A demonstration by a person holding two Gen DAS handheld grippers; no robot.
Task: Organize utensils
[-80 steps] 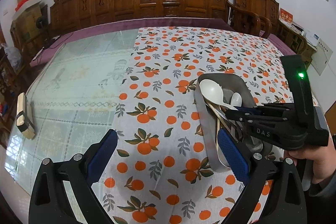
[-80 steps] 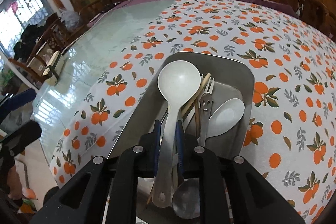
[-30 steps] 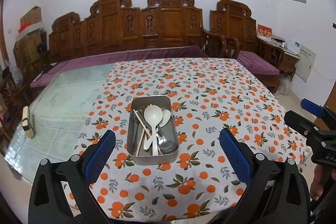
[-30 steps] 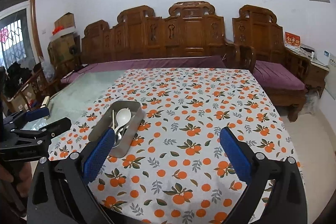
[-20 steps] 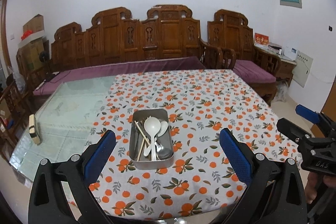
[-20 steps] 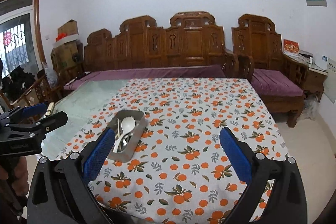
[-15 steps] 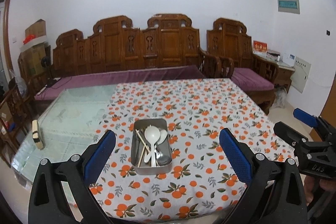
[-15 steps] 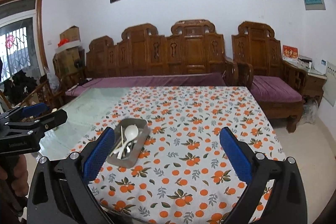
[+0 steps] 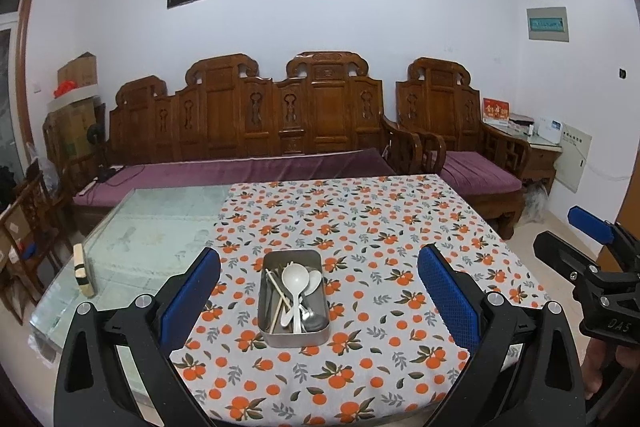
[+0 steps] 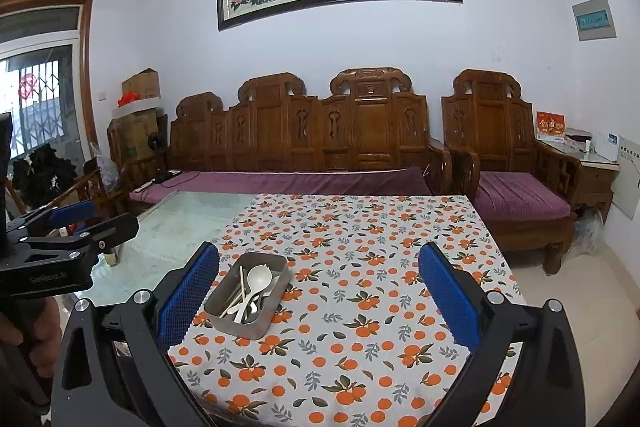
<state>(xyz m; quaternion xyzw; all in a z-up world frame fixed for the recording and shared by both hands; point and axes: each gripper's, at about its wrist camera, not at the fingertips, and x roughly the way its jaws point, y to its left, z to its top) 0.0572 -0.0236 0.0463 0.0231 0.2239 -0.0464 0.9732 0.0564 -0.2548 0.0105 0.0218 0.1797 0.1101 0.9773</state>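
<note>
A metal tray (image 9: pixel 295 338) stands on the orange-print tablecloth (image 9: pixel 360 227) near the table's front. It holds a white ladle (image 9: pixel 295 281), a white spoon, chopsticks (image 9: pixel 279 291) and metal cutlery. It also shows in the right wrist view (image 10: pixel 256 327), left of centre. My left gripper (image 9: pixel 319 291) is open and empty, held well back from the table. My right gripper (image 10: pixel 319 291) is open and empty, also held back. Each gripper shows at the edge of the other's view, the right (image 9: pixel 592 267) and the left (image 10: pixel 72 227).
The table's left part is bare glass (image 9: pixel 160 227) with a small yellow and black block (image 9: pixel 82 271) at its left edge. A carved wooden sofa (image 9: pixel 260 131) with purple cushions stands behind the table, an armchair (image 9: pixel 460 139) to its right.
My right gripper let go of the white ladle into the tray and opened. Both grippers have pulled back and up, far from the table.
</note>
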